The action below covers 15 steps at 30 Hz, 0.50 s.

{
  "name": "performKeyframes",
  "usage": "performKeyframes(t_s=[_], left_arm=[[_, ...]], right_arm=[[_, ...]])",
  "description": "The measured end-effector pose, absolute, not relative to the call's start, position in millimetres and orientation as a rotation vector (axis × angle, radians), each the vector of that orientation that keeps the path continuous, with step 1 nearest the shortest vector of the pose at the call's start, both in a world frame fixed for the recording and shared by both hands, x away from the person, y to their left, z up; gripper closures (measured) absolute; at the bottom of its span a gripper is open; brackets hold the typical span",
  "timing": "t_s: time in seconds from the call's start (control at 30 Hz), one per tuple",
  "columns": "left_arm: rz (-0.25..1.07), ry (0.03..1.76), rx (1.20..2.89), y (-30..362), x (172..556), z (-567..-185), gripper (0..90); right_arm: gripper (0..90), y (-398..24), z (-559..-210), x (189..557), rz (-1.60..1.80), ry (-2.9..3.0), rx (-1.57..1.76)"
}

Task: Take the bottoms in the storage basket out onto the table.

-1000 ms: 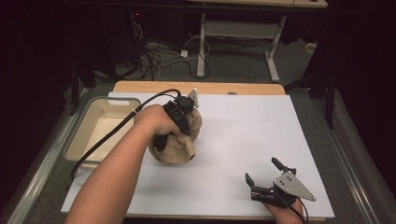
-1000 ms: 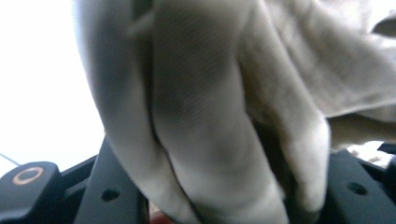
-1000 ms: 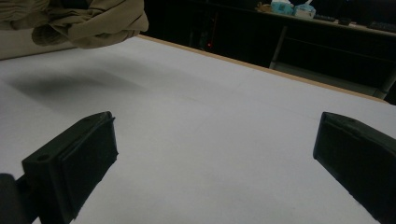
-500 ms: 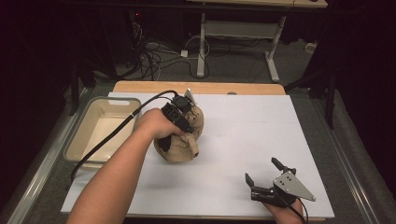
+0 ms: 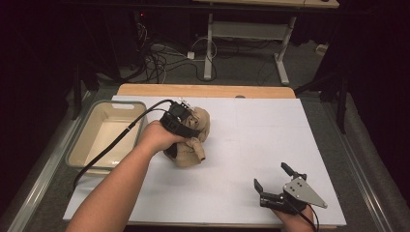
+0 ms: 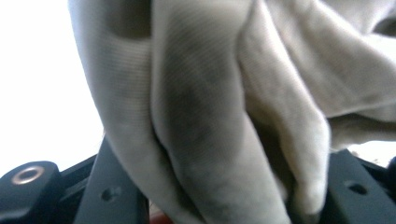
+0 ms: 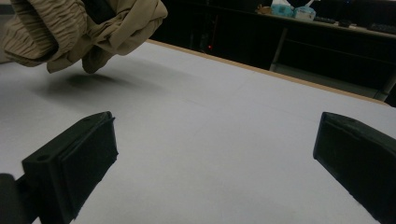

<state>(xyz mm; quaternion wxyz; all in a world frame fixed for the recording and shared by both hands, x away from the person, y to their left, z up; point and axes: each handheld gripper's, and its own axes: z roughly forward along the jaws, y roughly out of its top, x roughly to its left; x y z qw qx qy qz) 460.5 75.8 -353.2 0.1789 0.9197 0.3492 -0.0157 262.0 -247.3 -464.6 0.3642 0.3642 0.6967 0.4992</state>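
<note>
The left gripper (image 5: 186, 126) is clenched on a bunched tan cloth (image 5: 192, 140), folds pinched between its jaws in the left gripper view. The bundle hangs clear of the white table sheet (image 5: 251, 145), its shadow beneath it in the right gripper view, just right of the beige bin (image 5: 82, 145). To carry it well, keep the pinch firm and lift high enough that the trailing folds clear the bin's rim. The cloth looks soft, ribbed and crumpled; probably a garment, though blur hides detail. The right gripper (image 5: 275, 186) rests near the table's front edge, jaws spread and empty.
</note>
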Motion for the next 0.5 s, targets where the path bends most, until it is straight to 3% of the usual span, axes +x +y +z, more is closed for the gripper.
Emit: performKeyframes(t_s=[0.5], left_arm=[[0.076,0.968,2.328,103,454,-378,52.9]], right_arm=[[0.5,-247,-464,263,1.295,1.788,0.935]])
